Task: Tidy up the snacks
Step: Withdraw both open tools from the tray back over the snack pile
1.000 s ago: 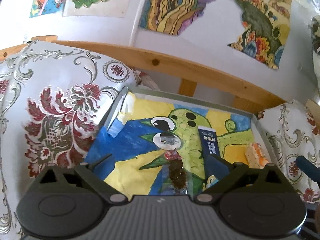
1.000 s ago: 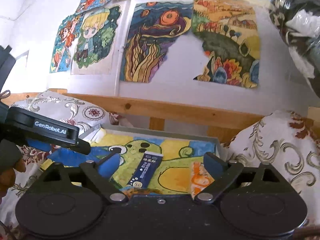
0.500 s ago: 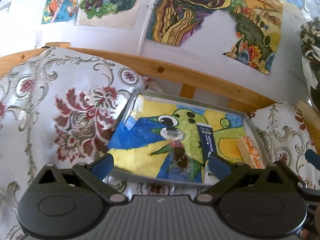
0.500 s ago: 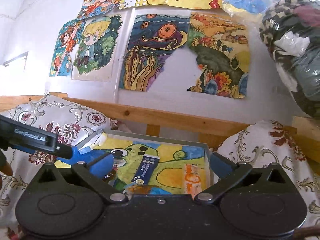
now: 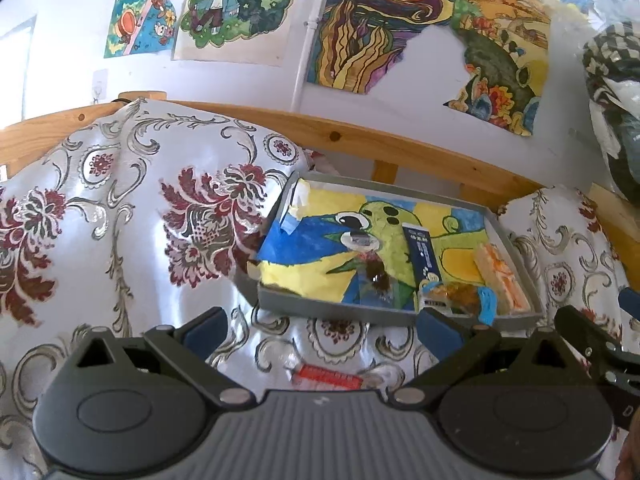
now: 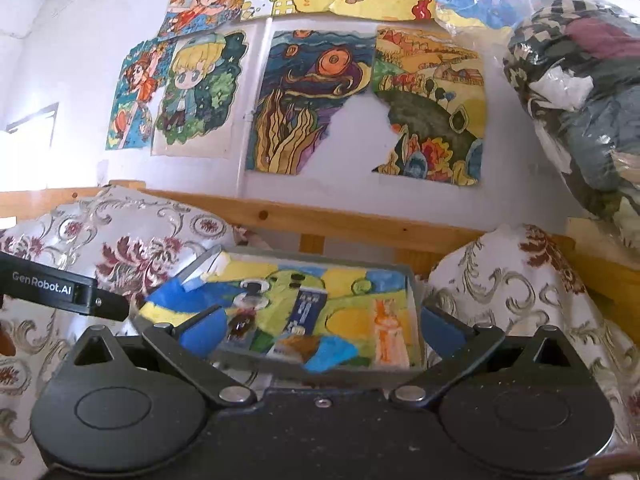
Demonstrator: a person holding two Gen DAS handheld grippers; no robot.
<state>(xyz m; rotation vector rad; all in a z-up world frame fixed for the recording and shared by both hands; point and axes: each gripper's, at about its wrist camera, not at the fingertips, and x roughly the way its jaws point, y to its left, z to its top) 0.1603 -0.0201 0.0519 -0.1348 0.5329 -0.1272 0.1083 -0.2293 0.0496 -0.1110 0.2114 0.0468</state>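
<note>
Snacks lie mostly in the grey tray (image 5: 332,309), but nearest the left gripper (image 5: 320,330) a red-wrapped snack (image 5: 330,376) rests on the floral cloth (image 5: 120,240), between its wide-spread, empty fingers. The right gripper (image 6: 320,330) is likewise spread wide with nothing between its pads. Beyond, inside the tray, sit a dark blue packet (image 5: 422,250), an orange wafer pack (image 5: 504,276), a clear wrapper with something dark (image 5: 376,276) and a blue-ended pastry (image 5: 456,296). Drawings (image 6: 304,100) cover the far wall.
</note>
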